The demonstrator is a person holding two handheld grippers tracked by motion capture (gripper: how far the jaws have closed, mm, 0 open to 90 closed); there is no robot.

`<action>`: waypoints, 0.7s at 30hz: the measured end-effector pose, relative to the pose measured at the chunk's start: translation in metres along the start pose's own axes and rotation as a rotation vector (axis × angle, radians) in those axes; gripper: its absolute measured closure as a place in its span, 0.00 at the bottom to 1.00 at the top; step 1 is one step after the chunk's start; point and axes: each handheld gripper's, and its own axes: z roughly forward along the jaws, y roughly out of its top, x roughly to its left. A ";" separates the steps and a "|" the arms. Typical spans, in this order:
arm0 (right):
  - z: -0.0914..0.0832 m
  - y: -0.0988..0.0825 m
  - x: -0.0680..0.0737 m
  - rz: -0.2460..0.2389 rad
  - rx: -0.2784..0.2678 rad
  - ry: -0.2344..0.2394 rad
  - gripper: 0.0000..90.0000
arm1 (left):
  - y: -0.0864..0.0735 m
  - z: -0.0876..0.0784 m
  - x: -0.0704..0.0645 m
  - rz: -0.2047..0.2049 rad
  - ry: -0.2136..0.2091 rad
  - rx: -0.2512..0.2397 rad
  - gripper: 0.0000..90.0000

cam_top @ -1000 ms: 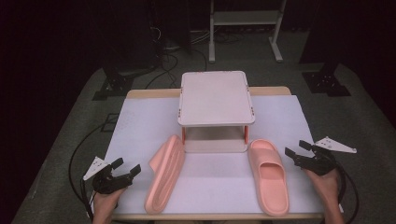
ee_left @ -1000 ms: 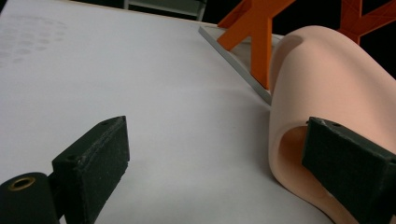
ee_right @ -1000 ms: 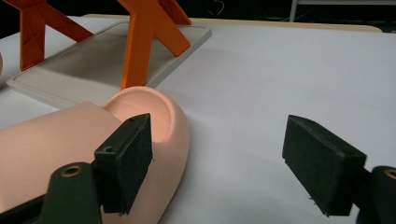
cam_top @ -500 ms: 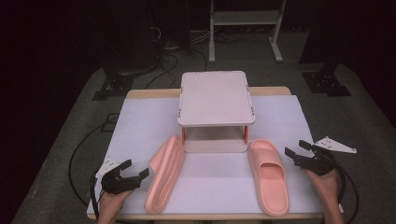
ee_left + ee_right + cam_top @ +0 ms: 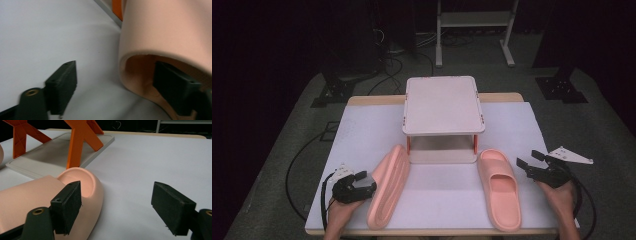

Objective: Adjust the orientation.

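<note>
While the left gripper (image 5: pixel 360 183) sits near the table's front left corner, its jaws have just been closing around the strap of the pink rubber slipper lying on its side (image 5: pixel 387 186); one jaw is inside the strap opening, the other outside over the white table cover (image 5: pixel 362 130), pads not yet pressing. Right gripper (image 5: pixel 532 165) hovers near the right edge, jaws wide apart, holding nothing, just beside the second pink slipper (image 5: pixel 498 187), which lies sole down. Small two-tier shelf with pale tray top and orange legs (image 5: pixel 443 106) stands mid-table, toward the far edge.
</note>
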 end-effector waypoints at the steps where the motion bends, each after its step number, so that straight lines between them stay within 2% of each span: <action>1: 0.000 0.000 0.000 0.002 -0.001 -0.001 0.26 | 0.001 0.001 0.000 -0.001 -0.004 0.001 0.24; 5: 0.000 0.000 0.000 0.003 -0.003 0.000 0.26 | 0.003 0.004 -0.003 0.002 -0.013 0.012 0.26; 13: 0.001 0.000 0.000 -0.004 -0.004 0.000 0.26 | 0.005 0.007 -0.003 -0.005 -0.027 0.002 0.32; 21: 0.001 0.000 0.001 -0.001 0.003 -0.001 0.26 | 0.007 0.008 -0.005 0.000 -0.030 -0.007 0.33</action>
